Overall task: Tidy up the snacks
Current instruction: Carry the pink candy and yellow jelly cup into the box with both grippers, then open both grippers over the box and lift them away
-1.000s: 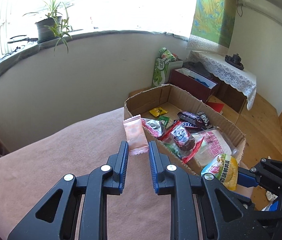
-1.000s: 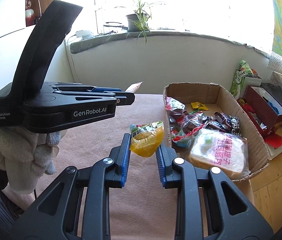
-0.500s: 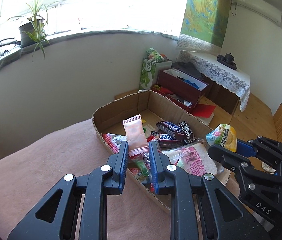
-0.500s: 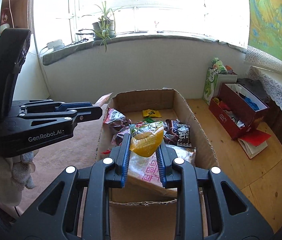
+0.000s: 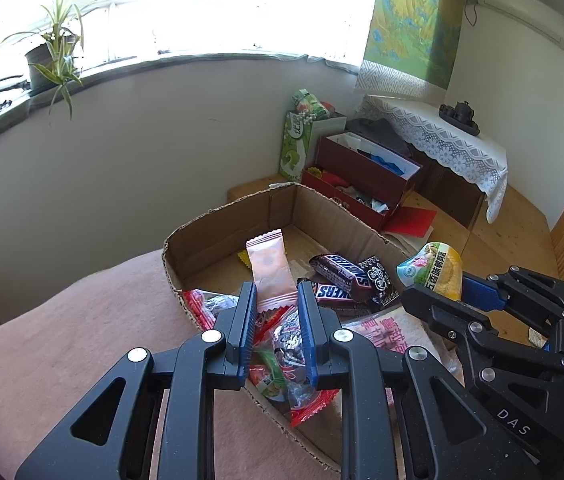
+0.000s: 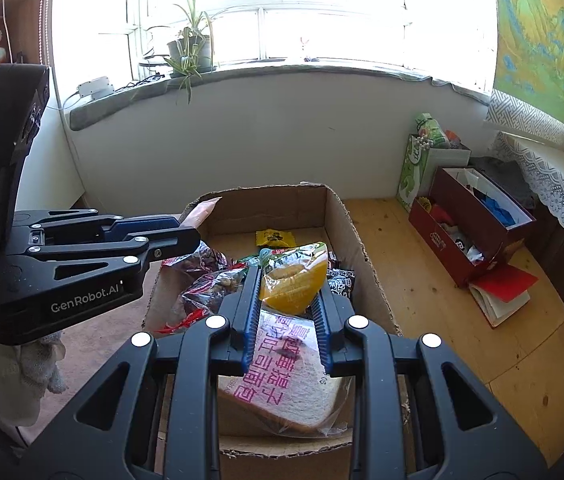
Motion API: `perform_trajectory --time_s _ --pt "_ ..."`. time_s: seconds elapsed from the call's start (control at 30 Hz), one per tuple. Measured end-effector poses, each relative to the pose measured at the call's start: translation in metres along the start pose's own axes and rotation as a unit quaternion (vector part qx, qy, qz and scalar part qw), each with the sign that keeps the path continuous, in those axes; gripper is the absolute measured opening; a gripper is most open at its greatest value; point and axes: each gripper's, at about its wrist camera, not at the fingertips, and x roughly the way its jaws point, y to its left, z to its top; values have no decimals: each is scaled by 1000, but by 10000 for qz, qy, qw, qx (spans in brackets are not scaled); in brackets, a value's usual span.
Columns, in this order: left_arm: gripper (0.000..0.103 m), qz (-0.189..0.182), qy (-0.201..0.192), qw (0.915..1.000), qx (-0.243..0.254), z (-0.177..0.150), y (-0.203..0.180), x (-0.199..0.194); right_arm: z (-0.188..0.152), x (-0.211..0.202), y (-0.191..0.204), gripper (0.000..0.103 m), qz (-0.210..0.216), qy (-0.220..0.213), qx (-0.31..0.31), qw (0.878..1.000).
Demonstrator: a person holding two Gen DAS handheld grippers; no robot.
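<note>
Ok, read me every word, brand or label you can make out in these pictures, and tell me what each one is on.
"SNICKERS": brown chocolate bar wrappers in the cardboard box.
"GenRobot.AI": black left gripper body.
"DAS": black right gripper body.
Pink Chinese characters on the clear bread bag and print on the yellow-green snack packet: not legible to me.
Pale pink sachet: none.

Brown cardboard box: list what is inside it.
Brown cardboard box holds a bagged bread slice, Snickers bars, a small yellow packet and red-wrapped snacks. Anything under the pile is covered.
</note>
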Motion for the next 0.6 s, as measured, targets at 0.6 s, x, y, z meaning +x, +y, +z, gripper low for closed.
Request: perform_trajectory --time_s 0.6 --pt "20 55 60 10000 -1 4 -4 10 -2 10 -5 30 -149 89 -64 9998"
